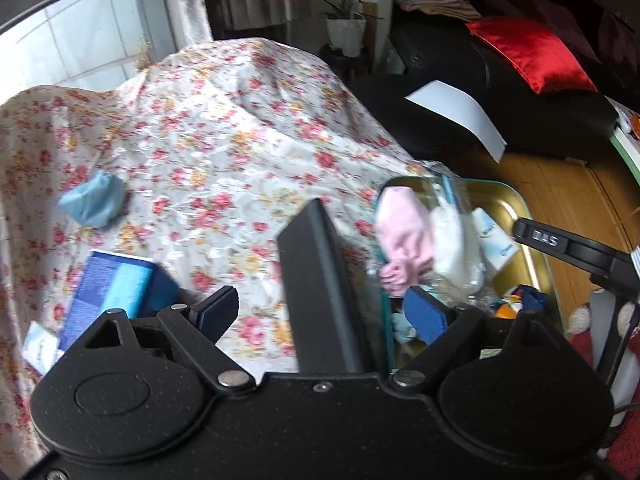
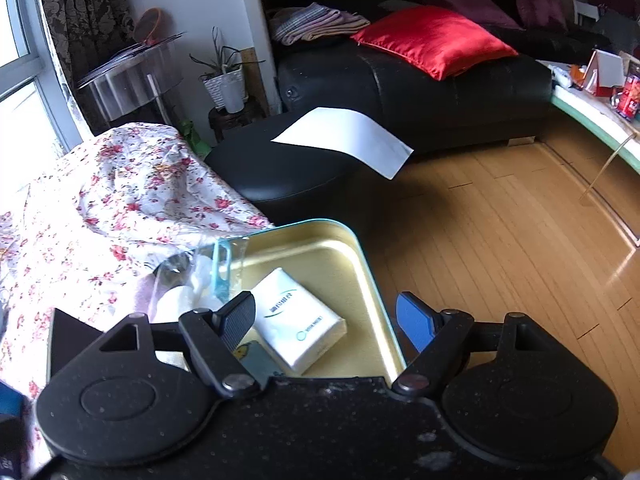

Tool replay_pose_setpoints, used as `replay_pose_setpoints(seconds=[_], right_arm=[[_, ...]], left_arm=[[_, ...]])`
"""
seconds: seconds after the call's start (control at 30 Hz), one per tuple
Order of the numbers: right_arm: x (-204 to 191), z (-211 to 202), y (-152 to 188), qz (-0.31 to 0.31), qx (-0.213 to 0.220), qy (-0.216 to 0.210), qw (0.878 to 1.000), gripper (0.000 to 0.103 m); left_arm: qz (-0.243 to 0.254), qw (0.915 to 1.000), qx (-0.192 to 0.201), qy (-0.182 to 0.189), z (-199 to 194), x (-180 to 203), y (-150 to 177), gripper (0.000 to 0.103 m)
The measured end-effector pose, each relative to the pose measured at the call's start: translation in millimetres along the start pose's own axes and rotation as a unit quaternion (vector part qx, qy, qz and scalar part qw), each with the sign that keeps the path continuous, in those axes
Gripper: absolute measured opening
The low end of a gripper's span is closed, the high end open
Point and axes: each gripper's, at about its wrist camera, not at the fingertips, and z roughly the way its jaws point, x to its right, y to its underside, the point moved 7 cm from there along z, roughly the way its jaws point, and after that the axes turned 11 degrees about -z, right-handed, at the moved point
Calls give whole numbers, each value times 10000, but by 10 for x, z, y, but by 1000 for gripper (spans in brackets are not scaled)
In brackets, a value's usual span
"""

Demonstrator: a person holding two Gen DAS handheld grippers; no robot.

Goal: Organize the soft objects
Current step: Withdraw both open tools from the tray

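In the left wrist view a pink soft cloth [image 1: 404, 236] and a white soft bundle [image 1: 456, 248] lie in a clear bag on the gold tin tray [image 1: 516, 200]. A light blue soft item [image 1: 94, 200] rests on the floral cloth [image 1: 224, 128]. My left gripper [image 1: 320, 312] is open, and a dark upright panel [image 1: 316, 264] stands between its fingers without touching the pads. My right gripper [image 2: 326, 322] hangs open over the tin tray [image 2: 360, 256]. A white tissue pack [image 2: 300, 320] lies in the tray below its fingers, apart from them.
A blue box [image 1: 116, 292] lies on the floral cloth at the near left. Beyond it stand a black ottoman with a white sheet [image 2: 348, 136] and a black sofa with a red cushion [image 2: 432, 40]. Wood floor [image 2: 500, 240] lies to the right, with a plant stand [image 2: 228, 88] behind.
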Motion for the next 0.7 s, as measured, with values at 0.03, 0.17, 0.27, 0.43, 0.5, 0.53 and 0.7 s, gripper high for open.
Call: replay_pose_setpoints(seconds=[0.03, 0.17, 0.27, 0.43, 0.5, 0.53, 0.7], right_arm=[[2, -8, 10, -19, 24, 24, 10000, 78], [-11, -58, 35, -148, 232, 141, 9995, 80], [-14, -100, 72, -191, 404, 200, 9988, 81], [-4, -153, 156, -94, 653, 146, 9977, 83], [1, -159, 198, -43, 707, 188, 9973, 84], [2, -163, 212, -13, 725, 193, 9972, 84], [11, -227, 265, 43, 889, 253, 9957, 84]], left_arm=[[-46, 10000, 29, -49, -30, -84, -9, 89], [-275, 9992, 126, -249, -156, -475, -18, 90], [-451, 9979, 185, -420, -240, -796, -1, 90], [-786, 9937, 292, -738, -379, -1375, 63, 91], [-917, 9912, 319, -896, -429, -1613, 89, 91], [-971, 9900, 333, -964, -451, -1726, 98, 91], [-1111, 9842, 394, -1324, -526, -2295, 114, 91]])
